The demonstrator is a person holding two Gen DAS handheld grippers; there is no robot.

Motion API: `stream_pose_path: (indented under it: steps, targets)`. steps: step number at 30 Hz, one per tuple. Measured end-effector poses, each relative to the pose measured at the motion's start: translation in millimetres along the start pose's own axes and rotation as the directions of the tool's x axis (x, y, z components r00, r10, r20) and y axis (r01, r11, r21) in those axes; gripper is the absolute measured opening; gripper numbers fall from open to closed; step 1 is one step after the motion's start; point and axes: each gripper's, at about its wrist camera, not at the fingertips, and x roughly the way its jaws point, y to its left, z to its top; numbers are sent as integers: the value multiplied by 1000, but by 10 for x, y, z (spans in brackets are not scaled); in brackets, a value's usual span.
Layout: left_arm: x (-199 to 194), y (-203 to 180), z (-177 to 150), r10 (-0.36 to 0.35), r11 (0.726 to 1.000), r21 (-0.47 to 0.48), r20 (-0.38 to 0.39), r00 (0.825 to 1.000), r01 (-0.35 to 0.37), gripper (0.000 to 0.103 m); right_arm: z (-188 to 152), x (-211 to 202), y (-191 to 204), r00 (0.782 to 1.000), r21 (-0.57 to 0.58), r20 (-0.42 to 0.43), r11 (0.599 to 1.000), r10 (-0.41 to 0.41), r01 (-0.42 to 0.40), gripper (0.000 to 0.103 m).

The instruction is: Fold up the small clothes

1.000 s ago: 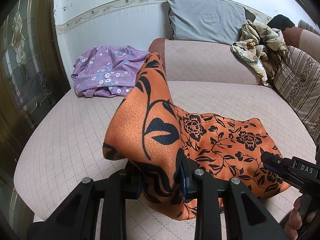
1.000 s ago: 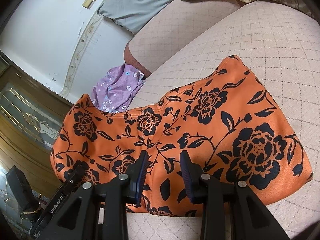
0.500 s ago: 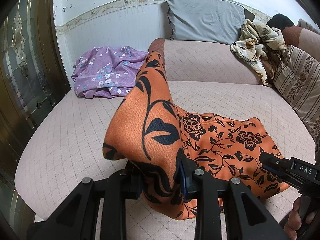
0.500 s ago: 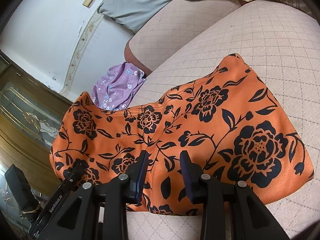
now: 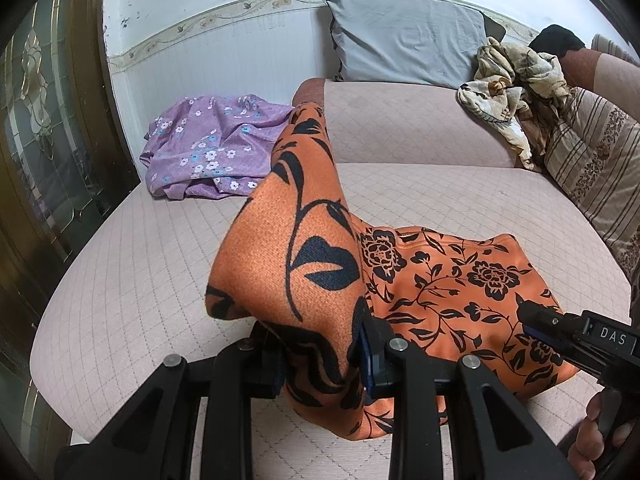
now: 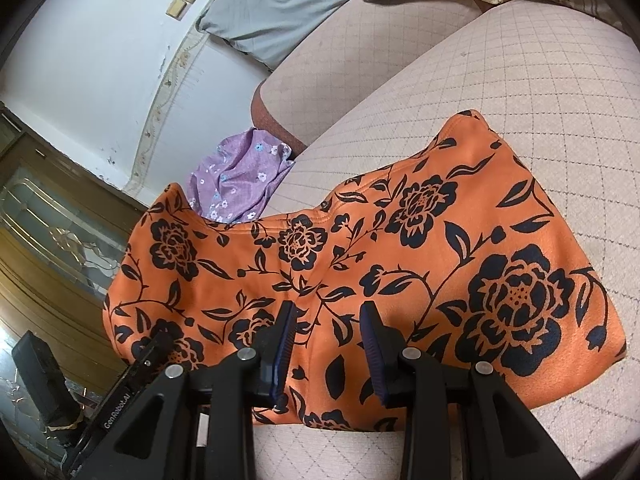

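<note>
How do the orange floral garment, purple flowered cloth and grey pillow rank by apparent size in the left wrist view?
1. Orange floral garment, largest, though it is nearest the camera.
2-3. Grey pillow and purple flowered cloth look about alike; not ranked.

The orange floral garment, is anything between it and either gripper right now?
Nothing visible. The left gripper is already clamped on a raised fold of the orange floral garment, and the right gripper sits directly over its near edge, fabric between the fingers.

Black tongs (image 6: pixel 326 344) with blue pads (image 6: pixel 285 344), silver screws, white "DAS" lettering.
</note>
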Motion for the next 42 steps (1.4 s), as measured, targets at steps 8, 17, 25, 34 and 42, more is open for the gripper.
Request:
stream_pose_path:
  steps: [8,17,25,34,42]
  targets:
    - [-17,-32,-7,-5,1000,11,2,1000,5,29,6,-24,-15,1000,17,-5,1000,20,-20,36]
    - [-41,-52,9,-15,1000,18,2,1000,15,29,-15,-8,-9,1000,11,-9,1000,20,-20,36]
    - [-95,-253,34,-46,997,60,14,999,45,29,15,-125,-60,999,34,27,999,32,-33,36]
    - [-7,-770,13,-119,979,162,-16,993,120,30,183,-541,-393,988,160,145,984,53,-77,37]
    - [-32,-818,16,-413,896,118,-129,902,427,54,304,-560,-808,983,362,149,918,112,-160,71]
